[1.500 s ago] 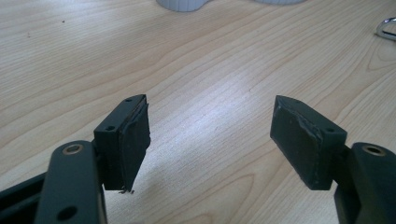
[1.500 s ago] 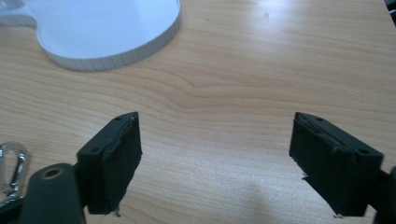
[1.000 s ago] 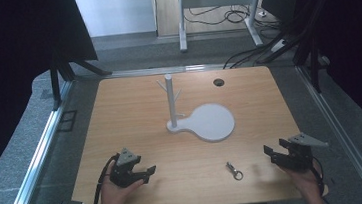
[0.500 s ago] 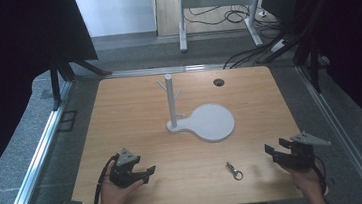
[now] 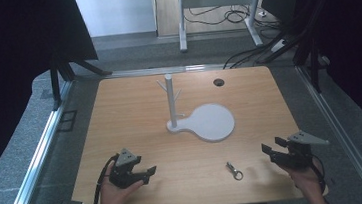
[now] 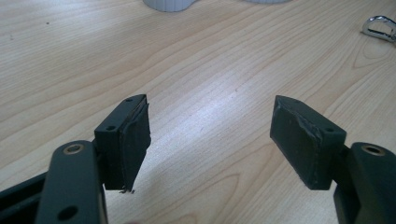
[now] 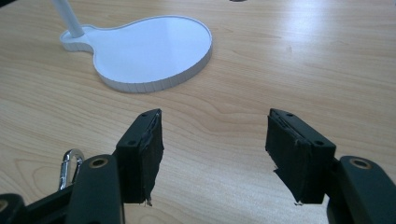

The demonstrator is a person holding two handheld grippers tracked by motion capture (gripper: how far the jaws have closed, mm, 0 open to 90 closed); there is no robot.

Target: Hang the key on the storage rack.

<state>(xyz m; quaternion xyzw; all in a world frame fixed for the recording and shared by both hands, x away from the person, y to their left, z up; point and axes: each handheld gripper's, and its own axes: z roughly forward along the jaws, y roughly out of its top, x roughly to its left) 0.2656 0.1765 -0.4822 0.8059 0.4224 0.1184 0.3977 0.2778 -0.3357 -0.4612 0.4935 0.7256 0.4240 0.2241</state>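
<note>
Between the earlier frames and this one almost nothing on the table has shifted: both my hands sit where they were near the front edge, and the one change is that the jaws of my right gripper have just been closing a little, with only bare wood between them. They are wide apart even so, and my left gripper is spread just as wide over empty tabletop, so I hold nothing yet. I read this as the pause before a pick, and the likely target is the small metal carabiner clip, which lies flat on the table between my two grippers, nearer the right one and well apart from both (in the right gripper view its bright loop peeks out just left of my left-hand jaw). It is shiny, thin and curved, so I expect it to be fiddly to pinch off a flat surface. Behind it stands a white stand, matte plastic by the look of it, with a smooth pear-shaped base, a low ribbed rim and a slim upright post bearing short angled pegs. My jaw pads are black and rubbery, frayed at the edges, and the table is pale wood-grain laminate
</note>
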